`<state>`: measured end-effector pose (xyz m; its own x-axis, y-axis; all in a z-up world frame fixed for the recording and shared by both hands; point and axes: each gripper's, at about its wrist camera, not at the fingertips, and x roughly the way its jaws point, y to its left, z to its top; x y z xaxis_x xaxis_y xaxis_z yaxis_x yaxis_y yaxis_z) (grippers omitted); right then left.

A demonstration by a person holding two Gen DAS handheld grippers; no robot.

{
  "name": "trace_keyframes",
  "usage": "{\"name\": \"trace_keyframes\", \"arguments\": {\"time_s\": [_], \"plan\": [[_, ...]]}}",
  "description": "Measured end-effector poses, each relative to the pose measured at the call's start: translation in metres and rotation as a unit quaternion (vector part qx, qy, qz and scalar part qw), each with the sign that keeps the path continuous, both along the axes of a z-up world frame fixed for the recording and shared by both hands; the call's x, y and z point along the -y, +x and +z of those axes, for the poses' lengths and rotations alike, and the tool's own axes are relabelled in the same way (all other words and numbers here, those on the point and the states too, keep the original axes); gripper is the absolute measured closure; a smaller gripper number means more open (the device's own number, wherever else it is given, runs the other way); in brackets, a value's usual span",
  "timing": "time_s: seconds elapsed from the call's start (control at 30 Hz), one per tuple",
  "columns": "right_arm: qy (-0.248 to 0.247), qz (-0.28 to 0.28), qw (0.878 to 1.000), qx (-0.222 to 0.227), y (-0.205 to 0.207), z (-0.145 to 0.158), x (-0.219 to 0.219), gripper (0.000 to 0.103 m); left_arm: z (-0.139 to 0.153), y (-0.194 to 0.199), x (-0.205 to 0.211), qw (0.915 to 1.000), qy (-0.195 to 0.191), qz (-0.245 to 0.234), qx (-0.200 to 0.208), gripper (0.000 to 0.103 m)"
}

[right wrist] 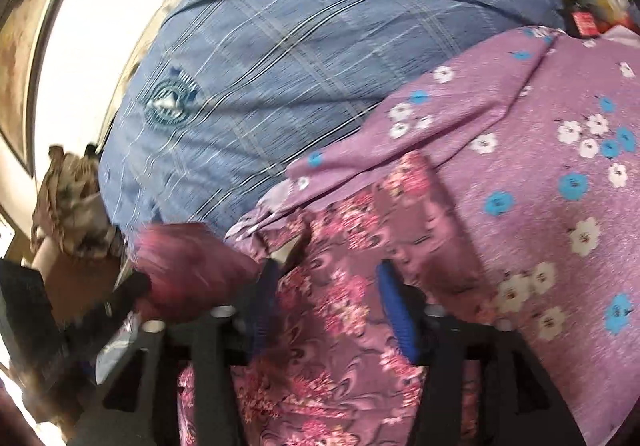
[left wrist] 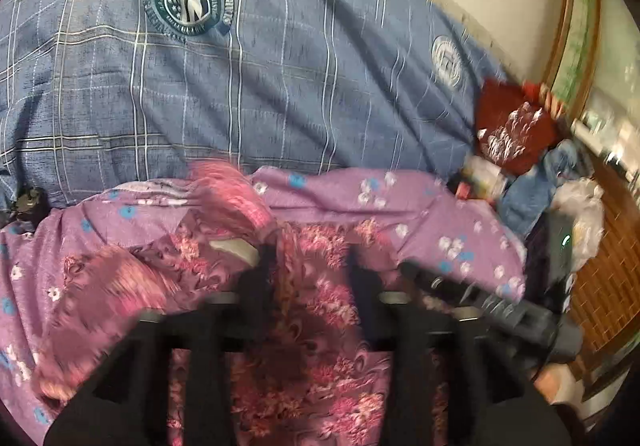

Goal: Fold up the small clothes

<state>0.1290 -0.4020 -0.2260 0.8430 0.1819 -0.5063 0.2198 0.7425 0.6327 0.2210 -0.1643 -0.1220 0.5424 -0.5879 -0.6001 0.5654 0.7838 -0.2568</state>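
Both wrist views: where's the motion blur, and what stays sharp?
Left wrist view: the pink floral garment smears near the left gripper; the blue plaid quilt and its round green emblem stay crisp. Right wrist view: blur throughout, heaviest at lower left; the purple flowered sheet is sharpest; fisheye bends the edges.

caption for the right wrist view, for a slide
Open right hand-held gripper over pink floral garment on purple flowered cloth.
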Motion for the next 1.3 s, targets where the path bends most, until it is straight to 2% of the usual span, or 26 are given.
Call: {"name": "trace_keyframes", "arguments": {"time_s": [0.07, 0.17, 0.23, 0.27, 0.33, 0.43, 0.5, 0.53, 0.57, 0.7, 0.8, 0.93, 1.0, 1.07, 1.13, 1.2, 1.27, 1.3], "plan": [[0.0, -0.007, 1.0, 0.004, 0.0, 0.001, 0.006, 0.037, 0.01, 0.001, -0.02, 0.9993, -0.015, 0.031, 0.017, 0.035], [-0.001, 0.003, 1.0, -0.001, 0.004, 0.0, 0.005, 0.037, 0.027, 0.011, -0.062, 0.9955, -0.067, 0.066, 0.013, 0.031], [-0.01, 0.014, 1.0, -0.006, 0.011, 0.0, -0.004, 0.037, 0.029, 0.023, -0.088, 0.9917, -0.082, 0.098, 0.01, 0.027], [-0.018, 0.019, 1.0, -0.007, 0.013, 0.001, -0.009, 0.037, 0.024, 0.031, -0.099, 0.9895, -0.073, 0.124, 0.007, 0.026], [-0.04, 0.036, 0.998, -0.011, 0.021, 0.002, -0.028, 0.036, 0.013, 0.044, -0.113, 0.9841, -0.024, 0.176, -0.003, 0.026], [-0.06, 0.07, 0.995, -0.024, 0.036, 0.005, -0.055, 0.032, -0.015, 0.057, -0.132, 0.9677, 0.069, 0.241, -0.029, 0.026], [-0.082, 0.079, 0.993, -0.03, 0.048, 0.011, -0.074, 0.03, -0.038, 0.061, -0.146, 0.9612, 0.102, 0.253, -0.045, 0.026], [-0.098, 0.079, 0.992, -0.034, 0.056, 0.017, -0.082, 0.028, -0.052, 0.065, -0.153, 0.9536, 0.127, 0.266, -0.06, 0.026], [-0.123, 0.078, 0.988, -0.044, 0.07, 0.025, -0.093, 0.025, -0.061, 0.064, -0.158, 0.9497, 0.141, 0.271, -0.068, 0.026], [-0.188, 0.068, 0.975, -0.097, 0.122, 0.049, -0.129, 0.023, -0.094, 0.069, -0.16, 0.9434, 0.184, 0.258, -0.096, 0.026], [-0.238, 0.065, 0.956, -0.158, 0.162, 0.05, -0.161, 0.023, -0.103, 0.069, -0.155, 0.9435, 0.204, 0.238, -0.106, 0.026], [-0.327, 0.054, 0.914, -0.235, 0.192, 0.026, -0.196, 0.023, -0.106, 0.066, -0.156, 0.9465, 0.204, 0.224, -0.11, 0.026], [-0.347, 0.056, 0.896, -0.271, 0.198, 0.007, -0.206, 0.025, -0.106, 0.064, -0.16, 0.9483, 0.197, 0.221, -0.114, 0.026], [-0.375, 0.057, 0.87, -0.315, 0.202, -0.015, -0.211, 0.025, -0.107, 0.062, -0.162, 0.9489, 0.191, 0.221, -0.12, 0.026], [-0.396, 0.055, 0.85, -0.343, 0.2, -0.032, -0.209, 0.032, -0.108, 0.06, -0.164, 0.9503, 0.184, 0.218, -0.125, 0.026], [-0.345, 0.065, 0.878, -0.326, 0.185, -0.033, -0.194, 0.066, -0.109, 0.058, -0.169, 0.9517, 0.174, 0.215, -0.133, 0.026], [-0.314, 0.059, 0.898, -0.302, 0.167, -0.02, -0.178, 0.092, -0.109, 0.058, -0.176, 0.9525, 0.157, 0.218, -0.143, 0.026], [-0.3, 0.063, 0.908, -0.284, 0.157, -0.013, -0.171, 0.092, -0.109, 0.058, -0.18, 0.9527, 0.148, 0.22, -0.149, 0.026]]}}
